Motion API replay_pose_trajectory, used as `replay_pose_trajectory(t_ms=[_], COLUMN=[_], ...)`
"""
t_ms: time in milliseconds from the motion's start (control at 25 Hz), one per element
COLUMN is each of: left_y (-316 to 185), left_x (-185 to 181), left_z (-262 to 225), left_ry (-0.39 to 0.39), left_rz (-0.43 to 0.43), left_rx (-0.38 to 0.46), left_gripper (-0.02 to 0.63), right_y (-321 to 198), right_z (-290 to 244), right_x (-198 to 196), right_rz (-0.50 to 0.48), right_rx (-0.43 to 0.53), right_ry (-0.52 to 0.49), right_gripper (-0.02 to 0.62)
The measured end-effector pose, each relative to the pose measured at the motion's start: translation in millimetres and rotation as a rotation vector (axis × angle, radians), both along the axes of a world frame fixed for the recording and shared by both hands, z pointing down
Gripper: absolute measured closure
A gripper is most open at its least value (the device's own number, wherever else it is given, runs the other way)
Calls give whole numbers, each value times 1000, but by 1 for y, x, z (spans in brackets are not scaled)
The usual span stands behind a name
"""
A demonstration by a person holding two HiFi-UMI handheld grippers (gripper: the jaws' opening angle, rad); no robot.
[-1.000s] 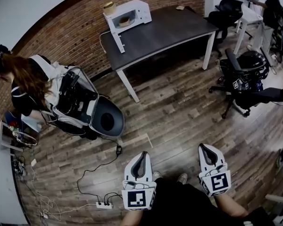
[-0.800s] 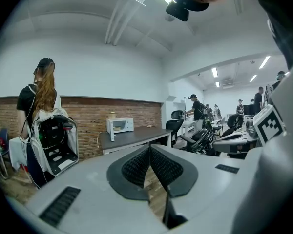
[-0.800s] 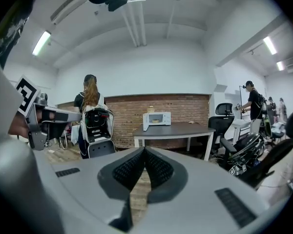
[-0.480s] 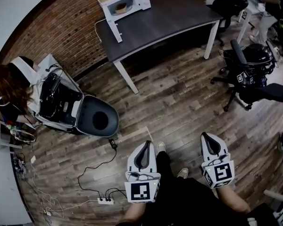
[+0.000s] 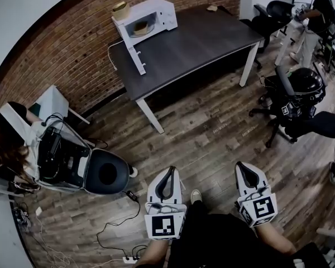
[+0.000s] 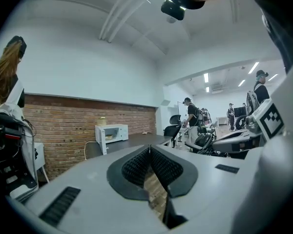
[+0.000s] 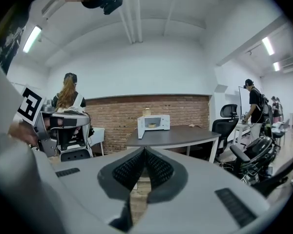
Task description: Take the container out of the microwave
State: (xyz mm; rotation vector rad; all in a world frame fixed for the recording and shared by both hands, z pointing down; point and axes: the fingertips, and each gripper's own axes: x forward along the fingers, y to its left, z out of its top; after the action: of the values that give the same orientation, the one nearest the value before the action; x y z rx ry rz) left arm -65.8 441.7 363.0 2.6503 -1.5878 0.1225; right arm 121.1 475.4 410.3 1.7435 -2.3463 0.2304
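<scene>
A white microwave (image 5: 145, 19) stands at the far left corner of a dark table (image 5: 195, 43), its door swung open. Inside it lies a shallow container (image 5: 140, 28), also seen as a small shape in the right gripper view (image 7: 152, 125). The microwave shows small and distant in the left gripper view (image 6: 110, 134) and the right gripper view (image 7: 154, 123). My left gripper (image 5: 168, 173) and right gripper (image 5: 243, 169) are held low over the wooden floor, far from the table. Both are shut with nothing between the pads.
A person sits at the left beside a rig and a round black seat (image 5: 105, 173). Black office chairs (image 5: 295, 88) stand at the right, and another person (image 5: 318, 7) stands at the far right. Cables (image 5: 114, 236) trail on the floor near my feet. A brick wall (image 5: 61, 49) runs behind the table.
I have walked forward over the floor: the table and microwave sit nearer and lower in the head view, and the seated person has slid toward the left. Both grippers stay shut.
</scene>
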Motion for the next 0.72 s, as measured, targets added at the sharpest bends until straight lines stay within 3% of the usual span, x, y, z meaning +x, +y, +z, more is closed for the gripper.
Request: replay_pose_trajectory(t_ms=[360,720], left_y=[-43,-70], left_x=[-32,-21], left_z=[9,11], left_ry=[-4,8], left_rz=[8,47], left_rx=[0,7], left_gripper=[594,594], right_y=[-51,-75], right_z=[2,10], right_x=[-33,-37], right_rz=[10,8], right_rx=[25,20], right_ry=[-1,-23], right_gripper=[532,532])
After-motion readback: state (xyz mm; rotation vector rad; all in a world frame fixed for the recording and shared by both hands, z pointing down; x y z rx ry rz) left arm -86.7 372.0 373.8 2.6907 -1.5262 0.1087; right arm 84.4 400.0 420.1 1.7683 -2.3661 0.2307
